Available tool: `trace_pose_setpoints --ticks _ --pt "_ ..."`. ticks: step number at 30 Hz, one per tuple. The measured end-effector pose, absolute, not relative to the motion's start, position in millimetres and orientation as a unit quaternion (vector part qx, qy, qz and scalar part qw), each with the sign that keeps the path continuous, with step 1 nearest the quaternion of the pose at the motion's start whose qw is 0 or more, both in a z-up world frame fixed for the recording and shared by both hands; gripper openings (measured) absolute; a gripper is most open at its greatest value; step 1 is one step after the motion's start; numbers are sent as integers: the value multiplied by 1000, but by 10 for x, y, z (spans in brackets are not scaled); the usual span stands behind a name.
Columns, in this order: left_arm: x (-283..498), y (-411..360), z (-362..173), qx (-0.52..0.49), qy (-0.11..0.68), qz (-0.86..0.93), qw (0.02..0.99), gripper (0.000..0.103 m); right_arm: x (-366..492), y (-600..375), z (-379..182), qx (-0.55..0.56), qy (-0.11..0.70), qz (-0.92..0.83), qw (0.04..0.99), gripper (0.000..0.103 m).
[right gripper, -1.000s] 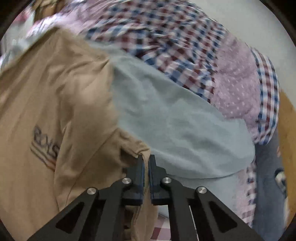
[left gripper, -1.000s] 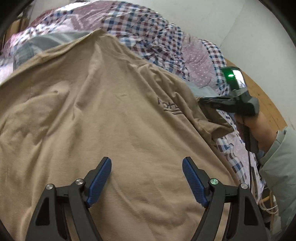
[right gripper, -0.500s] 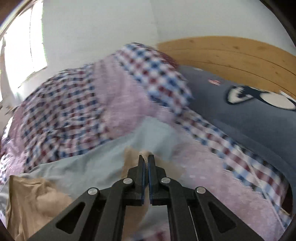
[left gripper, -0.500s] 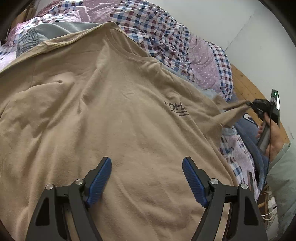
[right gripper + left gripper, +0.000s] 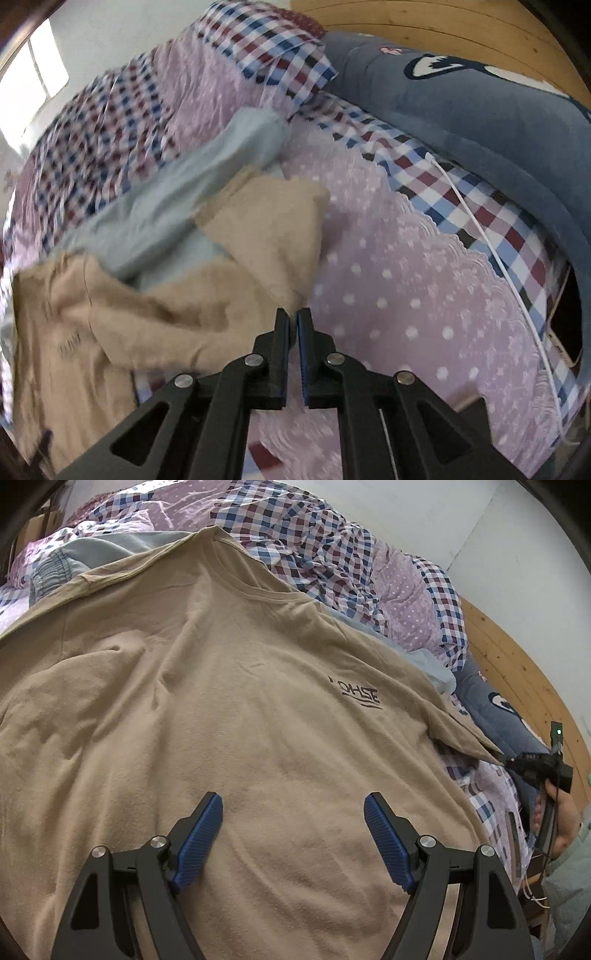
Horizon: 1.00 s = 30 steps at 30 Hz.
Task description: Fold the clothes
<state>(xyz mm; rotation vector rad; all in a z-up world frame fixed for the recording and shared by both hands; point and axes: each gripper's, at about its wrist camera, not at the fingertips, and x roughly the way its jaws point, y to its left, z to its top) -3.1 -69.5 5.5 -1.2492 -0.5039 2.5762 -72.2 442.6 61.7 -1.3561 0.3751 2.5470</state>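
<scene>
Left wrist view: left gripper (image 5: 293, 816) spread wide above the tan T-shirt (image 5: 229, 701), which lies flat on the checked bedding (image 5: 325, 550). Right wrist view: right gripper (image 5: 293, 319) clamped on the shirt's sleeve (image 5: 269, 229), stretched over lilac bedding.

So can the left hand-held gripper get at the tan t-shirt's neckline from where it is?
Probably yes. The left hand-held gripper is open above the tan t-shirt, and only flat shirt fabric lies between it and the neckline; it would need to move forward.
</scene>
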Motion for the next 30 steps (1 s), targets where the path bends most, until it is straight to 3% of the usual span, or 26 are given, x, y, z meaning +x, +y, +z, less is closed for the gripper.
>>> trace_pose_setpoints --ticks 2,4,6,12,17,19,20,21,22,25,30 --pt "-31 -679 50 -426 -167 881 116 83 -741 4385 648 -464 100 872 120 14" --pt "-32 -665 47 -426 -162 883 115 83 -812 4347 716 -460 78 876 121 41" --pt "-33 -655 45 -425 -159 884 114 84 -945 4224 800 -446 51 888 103 46" --pt "-30 -641 44 -420 -152 888 114 84 -1549 3644 750 -432 -68 899 38 47" --pt "-35 -634 36 -419 -150 888 115 84 -1975 3574 439 -456 -79 886 30 45" --pt "-41 -627 32 -420 -146 888 115 84 -2098 3607 321 -467 -74 881 35 40" --pt "-42 -625 30 -420 -145 888 116 85 -2160 3624 262 -472 -71 878 37 33" --pt "-42 -624 29 -420 -144 889 116 85 -2222 3640 202 -477 -69 875 39 8" --pt "-42 -623 28 -420 -143 889 116 85 -2284 3657 143 -482 -66 873 41 2" --pt "-45 -628 25 -420 -143 889 117 85 -2168 3903 323 -439 -16 896 69 1" --pt "-49 -636 24 -419 -143 889 118 85 -1348 4740 1025 -271 98 937 199 1"
